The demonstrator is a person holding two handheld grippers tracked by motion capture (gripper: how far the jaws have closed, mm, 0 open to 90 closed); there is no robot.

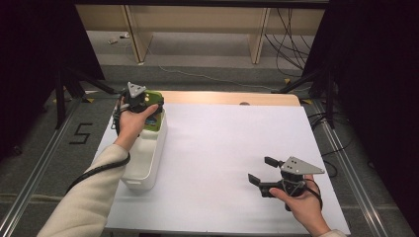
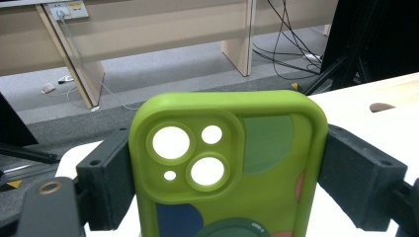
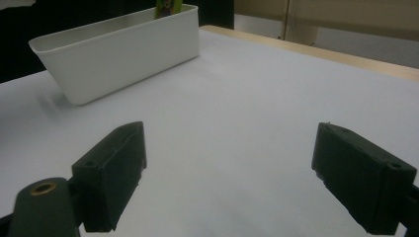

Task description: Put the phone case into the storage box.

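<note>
One green phone case [image 2: 232, 168], patterned with darker green, blue and pink patches and pierced by round camera cut-outs, is pinched by its long edges between the two black jaws of the left tool [image 2: 230, 173], whose pads press against both sides of it. Seen from the high view, the case [image 1: 154, 112] is held at the far end of a long white bin [image 1: 143, 163], at or just above its rim, with the person's left hand [image 1: 131, 121] wrapped around the left tool [image 1: 141, 101] and a cream sleeve [image 1: 89, 197] running back toward the bottom edge. The bin stands along the left side of the white tabletop [image 1: 217, 158], its length pointing away from the person. Well apart, near the front right of the tabletop, the right hand [image 1: 301, 200] holds the right tool [image 1: 262, 170] low over the bare surface, its jaws spread wide with nothing between them; the right gripper view shows those jaws [image 3: 232, 173] open toward the bin [image 3: 118, 54], with the case's green top [image 3: 168, 7] peeking above its far wall. Cables [image 1: 291, 44] lie on the floor beyond.
</note>
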